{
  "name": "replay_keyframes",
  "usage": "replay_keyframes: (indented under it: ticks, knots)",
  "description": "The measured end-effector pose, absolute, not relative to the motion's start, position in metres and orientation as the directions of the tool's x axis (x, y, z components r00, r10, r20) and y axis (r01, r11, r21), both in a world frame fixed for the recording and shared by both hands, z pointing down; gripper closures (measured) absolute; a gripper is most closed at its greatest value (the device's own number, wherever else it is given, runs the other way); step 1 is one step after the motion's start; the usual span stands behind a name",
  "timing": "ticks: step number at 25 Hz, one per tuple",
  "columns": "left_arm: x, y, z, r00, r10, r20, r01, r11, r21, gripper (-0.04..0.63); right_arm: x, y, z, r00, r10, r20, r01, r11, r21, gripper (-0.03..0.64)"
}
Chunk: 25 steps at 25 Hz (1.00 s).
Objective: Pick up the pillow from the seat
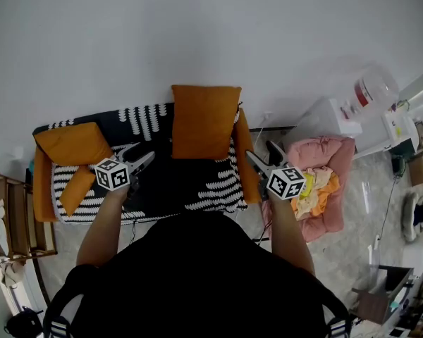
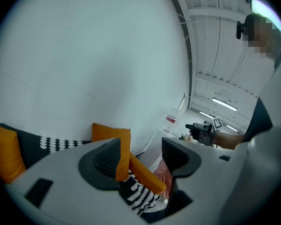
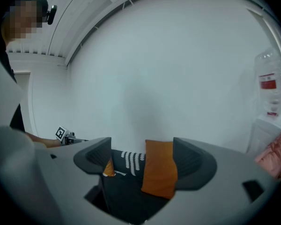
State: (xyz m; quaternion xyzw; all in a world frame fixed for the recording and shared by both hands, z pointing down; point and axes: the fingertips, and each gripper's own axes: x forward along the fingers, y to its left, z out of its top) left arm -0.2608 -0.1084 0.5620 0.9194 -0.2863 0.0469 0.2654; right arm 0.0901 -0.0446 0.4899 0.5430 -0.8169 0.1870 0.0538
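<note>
While my own black-clad body [image 1: 197, 280] fills the bottom of the head view, it cuts off the front edge of the seat [image 1: 197, 185], so I cannot see how far the black-and-white cover runs toward me. In the left gripper view my gripper's grey body hides most of the seat, and one jaw covers the lower near corner of the orange pillow [image 2: 107, 132]. In the right gripper view the seat's front is lost behind the gripper, and whether the pillow [image 3: 160, 172] leans on the wall or on the backrest I cannot tell.

That pillow [image 1: 206, 122] stands upright at the middle of the seat's back edge, its top rising above the backrest. Two other orange cushions [image 1: 74, 143] lie at the seat's left end.

Both my forearms reach forward, one on each side of my body. My left gripper [image 1: 137, 159] hangs over the left part of the seat and points toward the pillow, close to level. Its jaws stand apart [image 2: 140, 149] with nothing between them. My right gripper [image 1: 261, 151] hovers beside the orange armrest [image 1: 245, 167] at the seat's right end. Its jaws are also spread [image 3: 141, 153] and empty, framing the pillow, which is well apart from them.
</note>
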Motion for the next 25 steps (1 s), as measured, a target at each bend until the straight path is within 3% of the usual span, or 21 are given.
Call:
replay_keyframes:
  ticks: [25]
  knots:
    - [-0.191, -0.184, 0.585, 0.797, -0.516, 0.313, -0.602, -0.647, 0.467, 0.311, 0.157, -0.133, 0.555, -0.436, -0.819, 0.372, -0.889, 0.328, -0.321, 0.212]
